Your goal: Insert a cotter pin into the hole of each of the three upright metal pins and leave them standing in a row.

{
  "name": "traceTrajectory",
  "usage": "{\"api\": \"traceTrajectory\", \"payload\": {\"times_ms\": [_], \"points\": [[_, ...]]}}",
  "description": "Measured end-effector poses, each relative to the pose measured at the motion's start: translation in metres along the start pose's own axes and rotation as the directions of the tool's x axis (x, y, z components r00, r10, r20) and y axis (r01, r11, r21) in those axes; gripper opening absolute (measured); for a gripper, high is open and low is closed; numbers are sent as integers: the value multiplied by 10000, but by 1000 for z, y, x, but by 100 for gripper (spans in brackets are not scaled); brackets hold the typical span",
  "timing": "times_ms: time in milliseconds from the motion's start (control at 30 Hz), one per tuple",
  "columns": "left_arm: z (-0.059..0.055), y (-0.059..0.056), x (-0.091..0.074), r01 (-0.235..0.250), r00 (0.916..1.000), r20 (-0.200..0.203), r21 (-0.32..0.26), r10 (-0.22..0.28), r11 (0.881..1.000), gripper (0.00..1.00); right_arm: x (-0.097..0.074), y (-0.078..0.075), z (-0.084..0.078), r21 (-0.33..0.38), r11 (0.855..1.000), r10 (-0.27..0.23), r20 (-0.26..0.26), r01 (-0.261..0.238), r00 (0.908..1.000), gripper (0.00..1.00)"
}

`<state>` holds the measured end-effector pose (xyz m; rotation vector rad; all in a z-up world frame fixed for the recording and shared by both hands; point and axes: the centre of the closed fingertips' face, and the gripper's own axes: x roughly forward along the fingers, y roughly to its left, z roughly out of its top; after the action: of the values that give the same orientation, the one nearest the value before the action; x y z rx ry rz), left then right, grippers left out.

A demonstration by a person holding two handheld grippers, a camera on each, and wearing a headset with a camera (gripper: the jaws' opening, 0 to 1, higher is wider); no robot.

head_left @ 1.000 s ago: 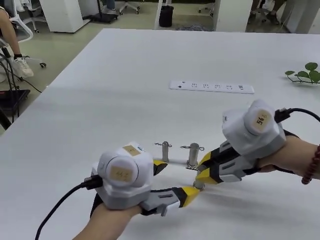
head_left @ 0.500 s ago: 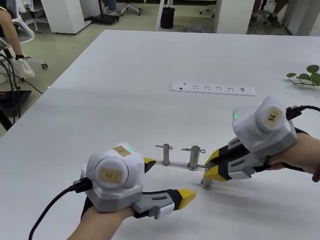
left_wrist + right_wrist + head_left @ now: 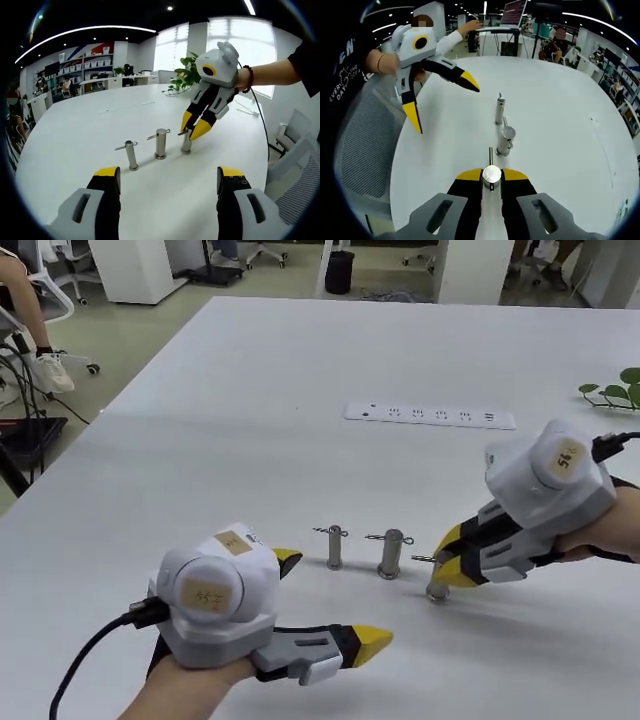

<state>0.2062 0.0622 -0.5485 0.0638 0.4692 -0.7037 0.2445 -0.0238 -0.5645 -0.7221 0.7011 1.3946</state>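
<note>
The three upright pins [image 3: 389, 555] are gleaming as smooth bare metal; the third pin [image 3: 491, 175], at 6 o'clock in the right gripper view, is showing a polished flat head. The table [image 3: 300, 390] is looking matt white. The left gripper [image 3: 335, 597] and right gripper [image 3: 443, 560] are wearing smooth white plastic shells and glossy yellow tips.
</note>
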Motion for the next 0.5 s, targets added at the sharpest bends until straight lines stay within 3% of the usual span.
{"api": "traceTrajectory", "payload": {"times_ms": [500], "points": [[0, 8, -5, -189, 9998, -41, 85, 189, 9998, 82, -7, -17, -7, 34, 10000, -49, -153, 49, 9999, 8]]}}
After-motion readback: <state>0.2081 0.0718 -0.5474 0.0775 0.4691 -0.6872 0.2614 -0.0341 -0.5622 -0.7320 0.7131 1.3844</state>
